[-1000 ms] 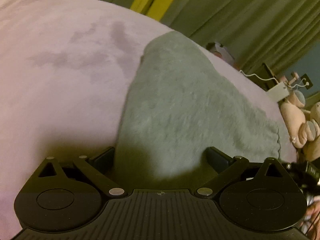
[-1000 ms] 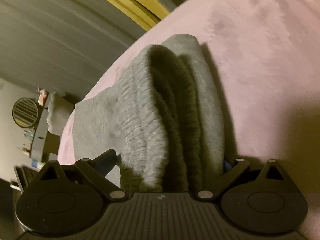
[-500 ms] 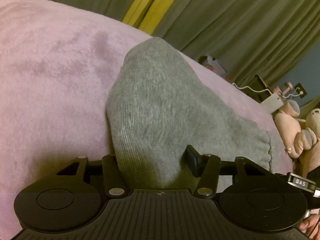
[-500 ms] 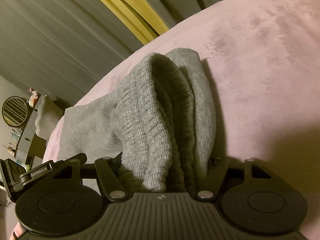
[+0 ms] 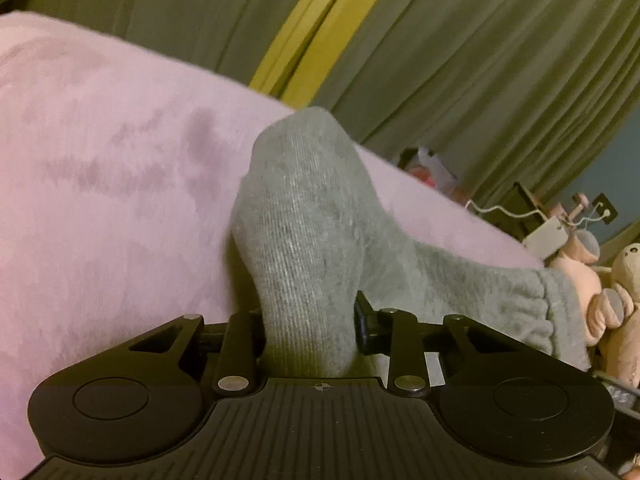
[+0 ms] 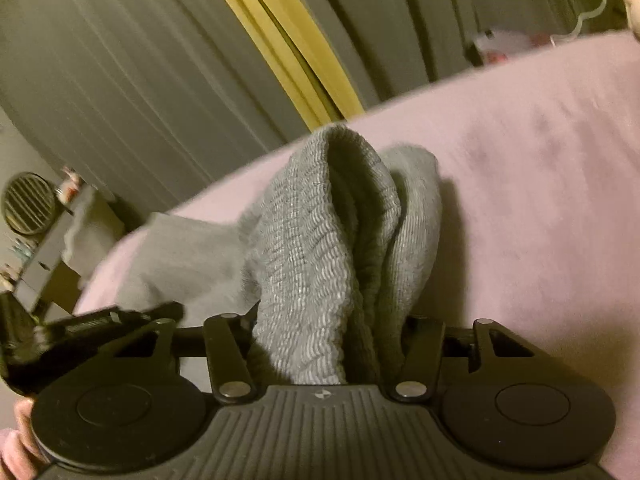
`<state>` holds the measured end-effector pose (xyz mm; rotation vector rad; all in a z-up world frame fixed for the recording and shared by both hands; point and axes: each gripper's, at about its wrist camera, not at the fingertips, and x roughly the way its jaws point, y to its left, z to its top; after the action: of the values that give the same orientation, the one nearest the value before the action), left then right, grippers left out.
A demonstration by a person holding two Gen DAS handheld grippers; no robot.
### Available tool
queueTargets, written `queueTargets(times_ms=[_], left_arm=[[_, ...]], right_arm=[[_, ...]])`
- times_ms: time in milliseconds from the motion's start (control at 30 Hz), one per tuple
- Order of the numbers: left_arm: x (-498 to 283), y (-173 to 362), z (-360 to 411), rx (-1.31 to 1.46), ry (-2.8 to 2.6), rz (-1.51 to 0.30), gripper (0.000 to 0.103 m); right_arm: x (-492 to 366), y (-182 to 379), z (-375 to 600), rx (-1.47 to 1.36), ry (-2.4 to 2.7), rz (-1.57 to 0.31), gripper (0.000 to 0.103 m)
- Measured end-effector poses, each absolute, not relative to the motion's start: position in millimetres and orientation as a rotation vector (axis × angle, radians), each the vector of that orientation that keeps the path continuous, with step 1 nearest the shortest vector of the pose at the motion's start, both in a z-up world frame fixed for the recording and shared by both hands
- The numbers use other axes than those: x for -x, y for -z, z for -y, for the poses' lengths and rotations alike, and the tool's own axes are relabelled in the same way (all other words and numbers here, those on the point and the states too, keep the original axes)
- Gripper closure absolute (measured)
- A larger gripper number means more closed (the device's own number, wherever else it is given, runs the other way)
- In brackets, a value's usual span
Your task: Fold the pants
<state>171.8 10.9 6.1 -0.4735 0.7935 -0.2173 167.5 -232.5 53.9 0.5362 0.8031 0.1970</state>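
Note:
Grey knit pants (image 5: 304, 208) lie on a pink bed cover (image 5: 100, 200). My left gripper (image 5: 310, 312) has a bunched fold of the plain fabric between its jaws. The jaws are closing, and both pads press into the cloth, which stands up as a peak. In the right wrist view the pants (image 6: 320, 216) show their ribbed waistband, folded in layers. My right gripper (image 6: 332, 320) holds those layers between its closing jaws, squeezed from both sides. The rest of the garment trails off left over the pink cover (image 6: 540, 200).
Olive curtains (image 5: 480, 60) with a yellow strip (image 5: 312, 32) hang behind the bed. Plush toys (image 5: 600, 280) and a white cable (image 5: 504, 210) sit past the bed's right edge. A round slatted thing (image 6: 28, 204) and a cabinet (image 6: 44, 272) stand at the left. A hand (image 6: 20, 440) shows at the lower left.
Both pairs of jaws have narrowed from wide apart onto the grey cloth. Both grippers have risen, pulling the fabric up into bunched peaks off the cover.

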Motion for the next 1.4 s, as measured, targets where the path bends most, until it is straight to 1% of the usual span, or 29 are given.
queueTargets(times_ms=[100, 233, 267, 300, 333, 400, 467, 500, 600, 733, 767, 867, 933, 1033, 1200, 1267, 1333, 1400], left_arm=[[-175, -20, -11, 0.471, 0.221, -0.748, 0.074], [-184, -43, -16, 0.457, 0.212, -0.689, 0.075], [-188, -47, -19, 0.458, 0.197, -0.687, 0.071], [-193, -47, -24, 0.477, 0.164, -0.7, 0.053], [-196, -46, -29, 0.486, 0.096, -0.713, 0.045], [-191, -46, -35, 0.422, -0.035, -0.707, 0.017], [-179, -46, -36, 0.351, -0.038, -0.703, 0.008], [-171, -44, -38, 0.336, -0.021, -0.705, 0.007], [-151, -30, -36, 0.32, 0.021, -0.769, 0.006], [-137, -4, -31, 0.325, 0.01, -0.915, 0.006], [-136, 3, -31, 0.313, -0.007, -0.942, 0.004], [-133, 4, -33, 0.329, -0.032, -0.933, 0.003], [-126, -4, -32, 0.313, -0.054, -0.907, 0.004], [-110, -13, -32, 0.305, -0.052, -0.872, 0.004], [-102, -7, -32, 0.322, -0.07, -0.908, 0.004], [-102, -8, -29, 0.298, -0.077, -0.901, 0.003], [-99, -9, -26, 0.274, -0.084, -0.894, 0.003], [-98, -9, -23, 0.255, -0.09, -0.889, 0.003]], right_arm=[[-169, -74, 226, -0.538, -0.227, -0.751, 0.05], [-189, -99, 224, -0.511, -0.234, -0.697, 0.049], [-194, -103, 225, -0.496, -0.227, -0.691, 0.047], [-201, -105, 228, -0.488, -0.213, -0.695, 0.039], [-208, -105, 232, -0.482, -0.178, -0.713, 0.026], [-218, -107, 240, -0.434, -0.075, -0.752, 0.02], [-213, -114, 245, -0.327, 0.037, -0.728, 0.012], [-205, -116, 246, -0.301, 0.054, -0.7, 0.004], [-187, -109, 242, -0.292, 0.031, -0.705, 0.004], [-176, -78, 216, -0.198, 0.012, -0.815, 0.004], [-174, -67, 209, -0.139, 0.022, -0.86, 0.004], [-174, -34, 197, 0.018, 0.063, -1.006, 0.004], [-173, -36, 206, -0.072, 0.075, -1.006, 0.004], [-162, -46, 213, -0.141, 0.087, -0.952, 0.004], [-141, -72, 207, -0.143, 0.085, -0.726, 0.004], [-140, -76, 201, -0.12, 0.082, -0.67, 0.004], [-138, -76, 189, -0.076, 0.092, -0.631, 0.004], [-143, -69, 178, -0.041, 0.089, -0.642, 0.004]])
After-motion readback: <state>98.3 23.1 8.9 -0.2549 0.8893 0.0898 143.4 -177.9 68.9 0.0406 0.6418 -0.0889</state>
